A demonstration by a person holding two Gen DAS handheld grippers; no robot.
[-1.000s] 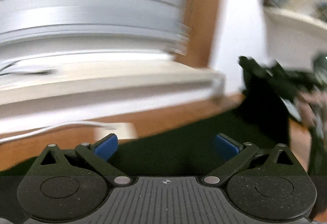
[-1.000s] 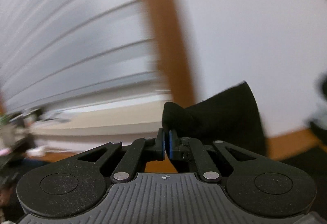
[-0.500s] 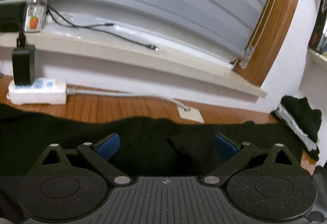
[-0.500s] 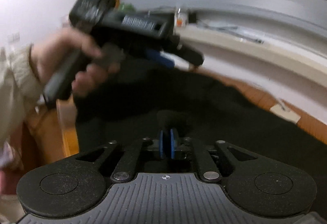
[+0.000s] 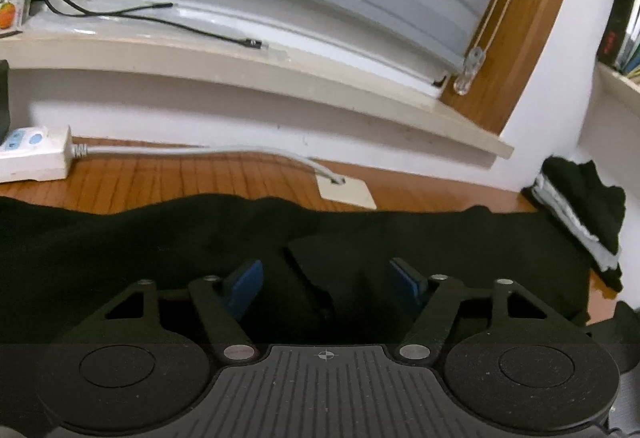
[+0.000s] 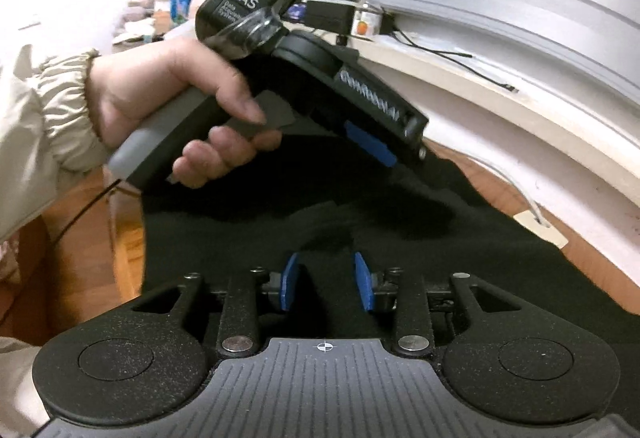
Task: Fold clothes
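Both grippers, left gripper (image 5: pixel 326 278) closing and right gripper (image 6: pixel 326 282) opening, stand spread above the black garment (image 6: pixel 460 258); one flap lies folded, further folds remain.

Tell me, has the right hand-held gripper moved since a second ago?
Yes. The right hand-held gripper swung from the wall down over the black garment, jaws just opening.

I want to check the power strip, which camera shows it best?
The left wrist view: the white power strip lies on the wooden floor at the left edge, with its cable running right. The right wrist view shows only that cable's end; the strip itself is not visible.
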